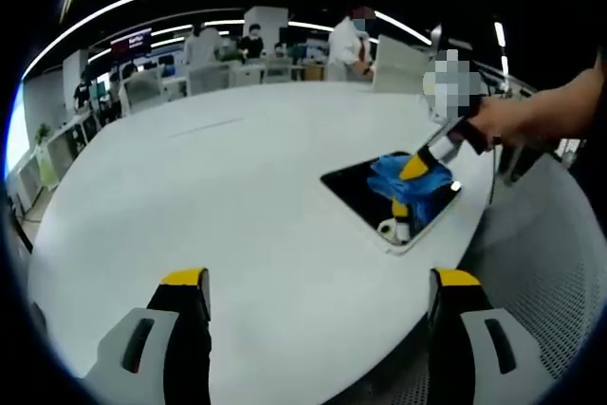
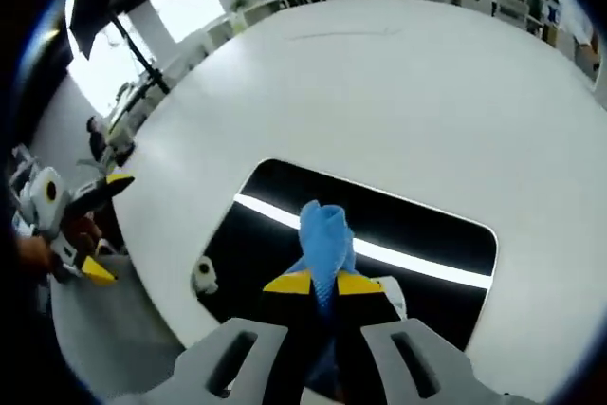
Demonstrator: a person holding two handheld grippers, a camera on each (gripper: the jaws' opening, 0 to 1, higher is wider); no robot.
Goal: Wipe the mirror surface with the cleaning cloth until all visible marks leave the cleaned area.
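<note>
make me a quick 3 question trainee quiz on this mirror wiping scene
1. True or false: the right tool is shut on the blue cloth.
2. What does the cloth rest on? A) the bare white table B) the dark mirror C) a chair
3. Fill in: the left tool hangs over the white table with its jaws ____.

Key:
1. True; the yellow tips pinch the cloth.
2. B; it sits on the mirror, which lies flat on the table and reflects a ceiling light strip.
3. Open; they stand well apart with nothing between them.
</note>
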